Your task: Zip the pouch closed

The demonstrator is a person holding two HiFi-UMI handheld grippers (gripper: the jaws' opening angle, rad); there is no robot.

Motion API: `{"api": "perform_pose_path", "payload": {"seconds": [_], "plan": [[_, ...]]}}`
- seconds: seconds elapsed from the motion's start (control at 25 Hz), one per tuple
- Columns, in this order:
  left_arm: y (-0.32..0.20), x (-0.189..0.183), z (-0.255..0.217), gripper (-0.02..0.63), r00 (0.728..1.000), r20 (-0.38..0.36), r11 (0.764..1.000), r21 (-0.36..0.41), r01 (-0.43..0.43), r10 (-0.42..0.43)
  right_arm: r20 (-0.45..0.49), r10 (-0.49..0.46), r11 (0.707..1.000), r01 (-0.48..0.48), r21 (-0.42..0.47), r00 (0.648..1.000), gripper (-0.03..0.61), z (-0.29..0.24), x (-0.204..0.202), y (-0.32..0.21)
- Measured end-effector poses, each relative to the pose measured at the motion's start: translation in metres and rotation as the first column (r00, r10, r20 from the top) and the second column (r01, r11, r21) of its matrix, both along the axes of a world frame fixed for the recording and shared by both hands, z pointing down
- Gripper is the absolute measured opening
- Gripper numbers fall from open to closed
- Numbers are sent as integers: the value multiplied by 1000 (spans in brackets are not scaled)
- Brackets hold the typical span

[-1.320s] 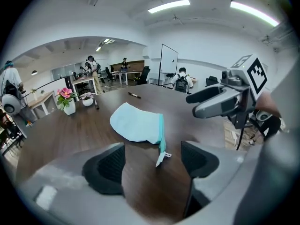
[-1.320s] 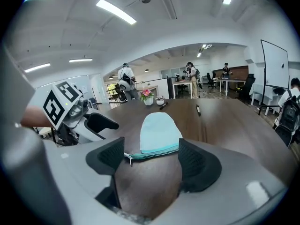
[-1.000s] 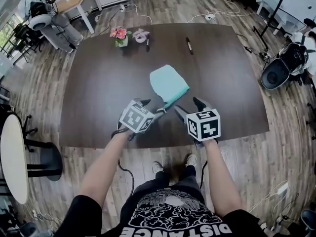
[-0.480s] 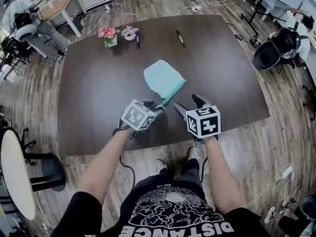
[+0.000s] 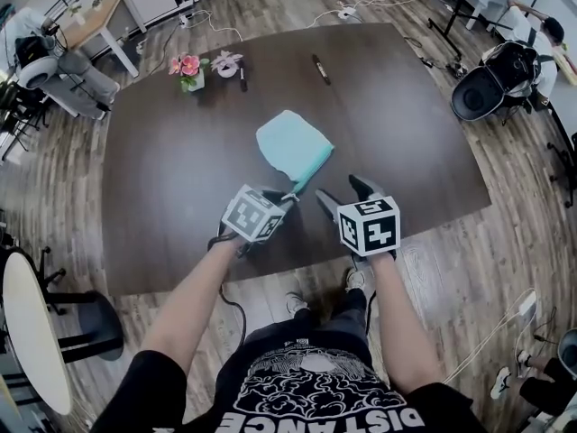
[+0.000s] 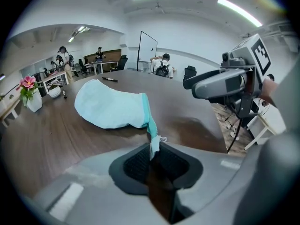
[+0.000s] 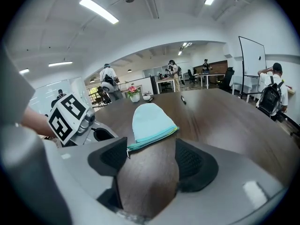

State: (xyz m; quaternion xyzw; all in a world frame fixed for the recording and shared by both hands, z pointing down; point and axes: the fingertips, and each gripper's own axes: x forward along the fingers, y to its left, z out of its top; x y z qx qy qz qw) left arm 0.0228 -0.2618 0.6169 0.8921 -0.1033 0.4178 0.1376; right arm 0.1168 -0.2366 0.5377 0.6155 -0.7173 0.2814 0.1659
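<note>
Early stage - prep is underway, the zipping itself isn't. The light-teal pouch [image 5: 290,147] lies flat on the dark table [image 5: 171,197], just ahead of both claws, w/ its zipper edge turned toward them.

Left claw [image 5: 287,198]: its jaws have just been closing and are now nearly together, pinching the small fabric end tab [image 6: 154,147] of the zipper tape right at the jaw tips. The rest of the pouch trails away ahead and to the left of that claw. So the anchor grip looks made, or as good as made.

Right claw [image 5: 343,195]: jaws spread wide, nothing pressed between them. The zipper [image 7: 154,137] runs crosswise just beyond its tips, and the little metal pull [image 7: 127,152] sits by the tip of its left jaw, at the end nearest the left claw. It isn't touching the pull as far as I can tell.

Whether any teeth are already meshed is too small to read. Since the pull sits at the anchored end, I'd judge the whole run is still to do.

Left to do, probably: bring the right claw onto the pull, close on it, then draw it along the zipper away from the left claw while the tab is kept taut.
</note>
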Motion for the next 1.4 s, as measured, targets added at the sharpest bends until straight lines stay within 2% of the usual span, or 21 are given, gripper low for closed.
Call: {"api": "perform_pose_path", "payload": {"seconds": [0.08,0.12,0.44,0.8,1.08,1.4], "plan": [[-1,1,-3,35,1000,-17,1000,-3,23,-23,-1,3,1000,-3,-2,1000,324,0,2,3],[-1,2,-5,30,999,-27,999,-7,36,-36,-1,3,1000,-3,-3,1000,324,-1,4,5],[-5,-2,-23,21,983,-109,987,-79,143,-151,1,-27,1000,27,4,1000,321,-8,4,5],[-8,-12,-48,20,955,-154,966,-99,240,-253,5,-132,990,132,40,991,313,-22,-4,-6],[-10,-17,-72,20,953,-160,966,-70,250,-258,8,-266,961,264,76,964,298,-35,-25,-15],[-8,-25,-91,20,949,-158,962,-55,267,-273,24,-413,908,410,90,910,270,-40,-51,-20]]}}
